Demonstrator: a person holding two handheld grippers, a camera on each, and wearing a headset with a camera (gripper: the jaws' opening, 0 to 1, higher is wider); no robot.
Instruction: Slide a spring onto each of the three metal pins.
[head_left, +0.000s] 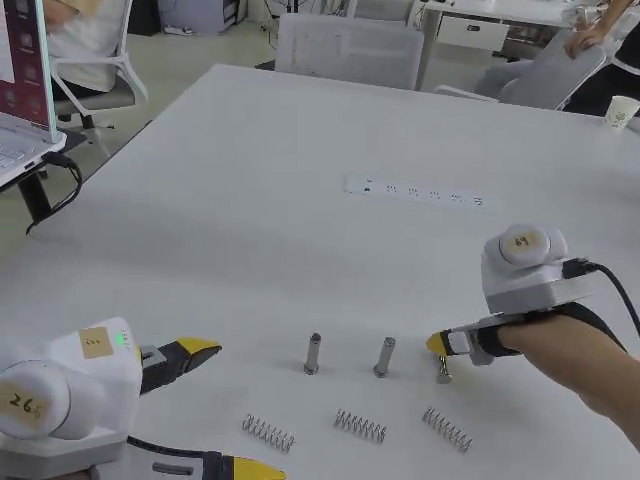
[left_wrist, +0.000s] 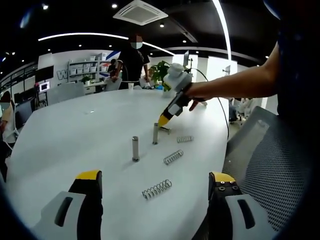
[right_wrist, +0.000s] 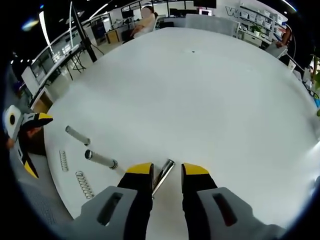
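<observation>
1. White table (head_left: 300, 180): it takes up most of the head view.

2. Left gripper (head_left: 225, 410): lower left corner of the head view. Its yellow-tipped jaws are spread wide and hold nothing. The nearest spring lies just to the right of them. We read a handwritten yellow sticker on its round cap as "26" (a third mark is unclear).

3. Right gripper (right_wrist: 167, 168): right of centre in the head view, with its tip pointing left. The jaws stand a little apart around the right pin (head_left: 443, 372). In the right gripper view the pin runs tilted between them, close against the left-hand jaw with a gap to the other. We cannot read the sticker on its cap.

4. Power strip (head_left: 415, 192): white, lying flat above centre in the head view and well apart from the work.

5. Left pin (head_left: 313, 354) and middle pin (head_left: 385, 356): both upright in a row at lower centre, to the left of the right gripper's tip. Both are bare.

6. Three springs (head_left: 360, 426): they lie flat in a row along the bottom edge, one below each pin and apart from it.
</observation>
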